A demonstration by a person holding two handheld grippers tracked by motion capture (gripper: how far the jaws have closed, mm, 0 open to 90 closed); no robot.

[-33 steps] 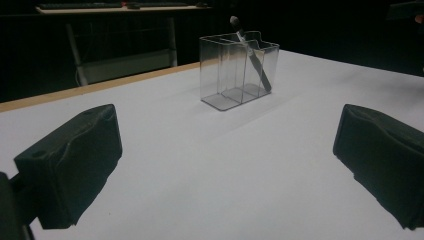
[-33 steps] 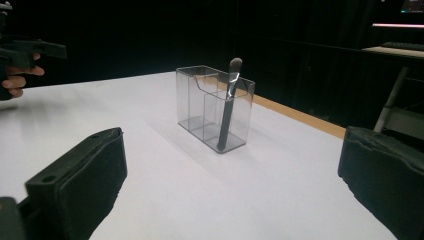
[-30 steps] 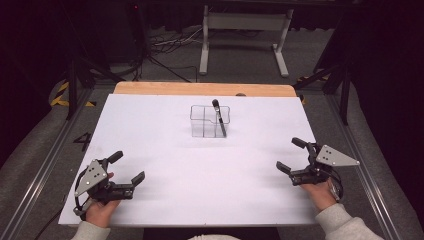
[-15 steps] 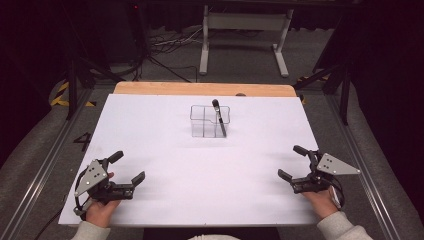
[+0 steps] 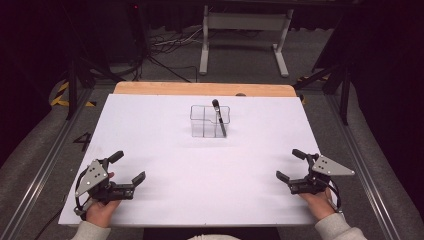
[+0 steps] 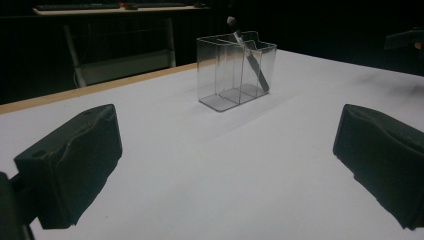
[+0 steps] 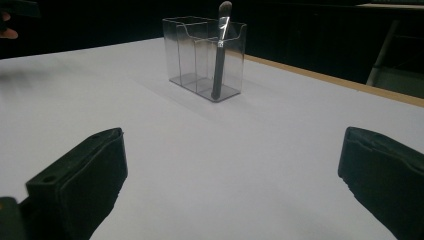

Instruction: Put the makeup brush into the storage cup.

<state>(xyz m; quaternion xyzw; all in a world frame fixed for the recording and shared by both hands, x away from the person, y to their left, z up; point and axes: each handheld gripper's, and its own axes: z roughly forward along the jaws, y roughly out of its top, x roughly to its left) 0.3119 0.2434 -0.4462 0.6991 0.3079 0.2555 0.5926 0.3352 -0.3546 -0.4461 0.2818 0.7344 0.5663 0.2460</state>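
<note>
A clear plastic holder (image 5: 209, 121) with compartments stands at the far middle of the white table (image 5: 150, 125). A dark brush (image 5: 219, 117) leans in its right compartment, head up. The holder (image 6: 235, 70) and brush (image 6: 248, 52) show in the left gripper view, and again as holder (image 7: 202, 57) and brush (image 7: 220, 50) in the right gripper view. My left gripper (image 5: 128, 167) rests open near the front left edge, nothing between its jaws. At the front right, my right gripper (image 5: 291, 164) is open too, holding nothing. Both are far from the holder.
A wooden strip (image 5: 200, 89) runs along the table's far edge. Behind it stand a white metal frame (image 5: 243, 35) and cables on the floor (image 5: 165, 47). Metal rails (image 5: 45, 155) flank the table on both sides.
My right gripper has drawn back toward the front edge and slightly lower. The left gripper, holder and brush have stayed put.
</note>
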